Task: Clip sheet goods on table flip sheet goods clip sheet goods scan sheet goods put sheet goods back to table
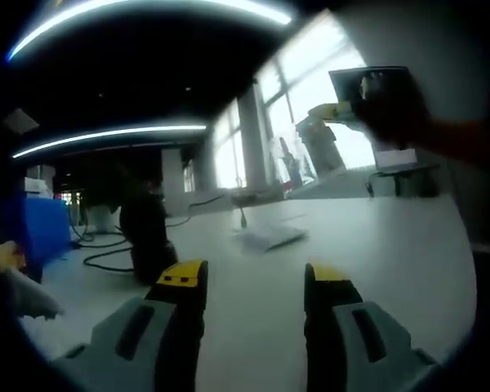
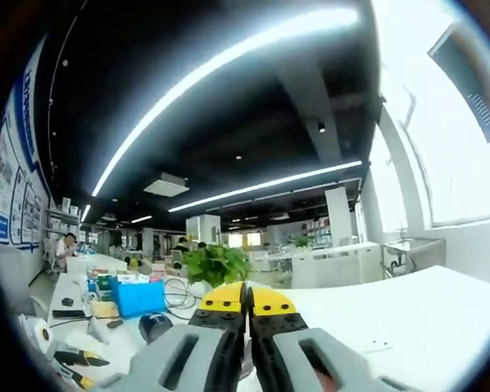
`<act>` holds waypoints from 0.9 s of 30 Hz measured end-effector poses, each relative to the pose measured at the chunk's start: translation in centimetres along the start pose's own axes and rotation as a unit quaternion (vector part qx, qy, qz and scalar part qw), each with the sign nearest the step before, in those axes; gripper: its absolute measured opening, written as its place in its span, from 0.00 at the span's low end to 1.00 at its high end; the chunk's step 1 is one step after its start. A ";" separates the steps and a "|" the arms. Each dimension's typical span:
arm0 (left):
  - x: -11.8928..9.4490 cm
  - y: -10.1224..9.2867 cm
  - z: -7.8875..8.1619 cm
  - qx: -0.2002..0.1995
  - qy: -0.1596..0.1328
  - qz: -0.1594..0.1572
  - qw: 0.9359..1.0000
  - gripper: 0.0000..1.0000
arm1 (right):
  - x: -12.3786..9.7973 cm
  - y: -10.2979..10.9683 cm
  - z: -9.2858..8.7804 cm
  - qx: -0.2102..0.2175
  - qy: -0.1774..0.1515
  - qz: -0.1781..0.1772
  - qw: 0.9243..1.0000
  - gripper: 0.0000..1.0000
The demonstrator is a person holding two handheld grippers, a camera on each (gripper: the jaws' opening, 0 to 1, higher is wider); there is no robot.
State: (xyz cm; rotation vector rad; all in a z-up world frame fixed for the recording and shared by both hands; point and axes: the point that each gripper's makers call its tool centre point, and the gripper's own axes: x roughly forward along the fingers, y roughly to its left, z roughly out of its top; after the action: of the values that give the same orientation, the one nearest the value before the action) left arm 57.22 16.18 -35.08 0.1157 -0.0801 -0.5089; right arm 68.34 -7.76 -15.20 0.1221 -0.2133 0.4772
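Left gripper view: flat pale sheet goods (image 1: 268, 237) on smooth white table (image 1: 392, 245).

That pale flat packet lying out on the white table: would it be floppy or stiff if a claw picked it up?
Probably floppy: the packet looks thin and lies flat on the table. Likely light, as it has little bulk. It might slide when pushed, since the tabletop looks smooth.

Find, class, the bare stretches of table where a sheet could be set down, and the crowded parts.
Bare: the white table right of the flat sheet, up to the left gripper. Crowded: the dark object and cables on the left; in the right gripper view, the clutter around the blue box.
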 end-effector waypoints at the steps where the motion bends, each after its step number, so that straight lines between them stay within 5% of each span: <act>1: 0.0 0.0 0.0 0.000 0.001 0.000 1.000 0.40 | 0.4 0.3 -0.2 -0.003 -0.001 0.001 1.000 0.00; 27: 0.0 -0.9 -0.3 0.011 0.013 -0.010 1.000 0.40 | 7.0 4.5 -2.1 0.006 0.003 0.008 1.000 0.00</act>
State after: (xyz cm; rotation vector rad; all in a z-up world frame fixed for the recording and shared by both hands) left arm 56.78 15.43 -35.51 0.1447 -0.0601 -0.5263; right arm 72.68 -0.38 -15.36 0.1308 -0.2055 0.4954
